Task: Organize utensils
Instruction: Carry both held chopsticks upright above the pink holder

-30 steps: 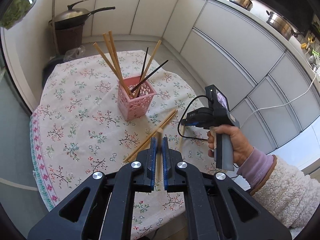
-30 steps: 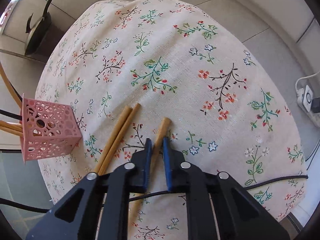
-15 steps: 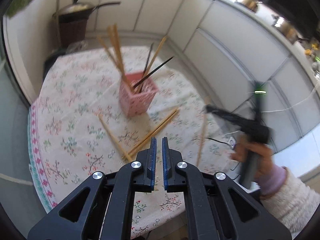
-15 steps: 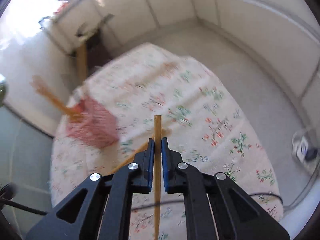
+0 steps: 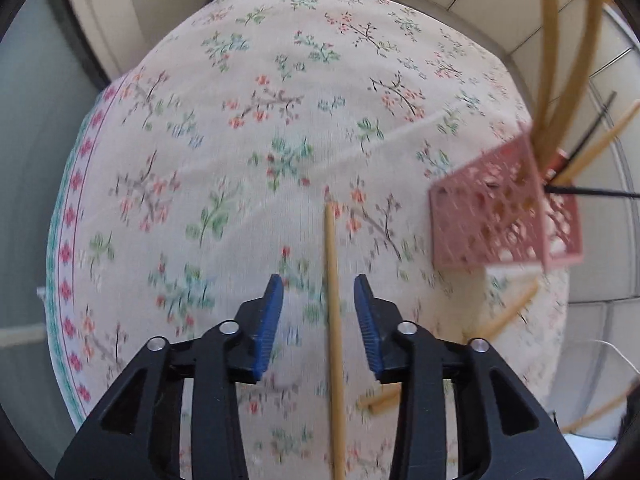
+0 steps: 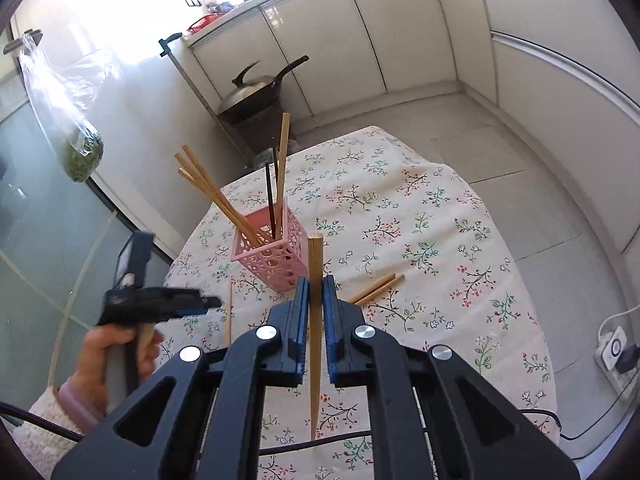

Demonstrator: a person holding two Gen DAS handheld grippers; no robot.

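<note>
Chopstick (image 6: 314, 280) in your right gripper (image 6: 315, 292) is standing almost upright, its blunt end up, the fingers (image 6: 301, 312) pressing narrowly on its shaft just near the pink holder (image 6: 269, 258). That holder is sitting on the floral tabletop (image 6: 440, 240) with several wooden and dark chopsticks leaning out of it. Your left hand (image 6: 116, 354) is gripping the handle at the left edge, tilting your left gripper (image 5: 319, 312) down toward the cloth. Its fingers (image 5: 269, 312) are standing wide apart on either side of a loose chopstick (image 5: 333, 320) lying on the tabletop, not touching it. A wooden pair (image 6: 376, 288) is lying to the right of the holder.
</note>
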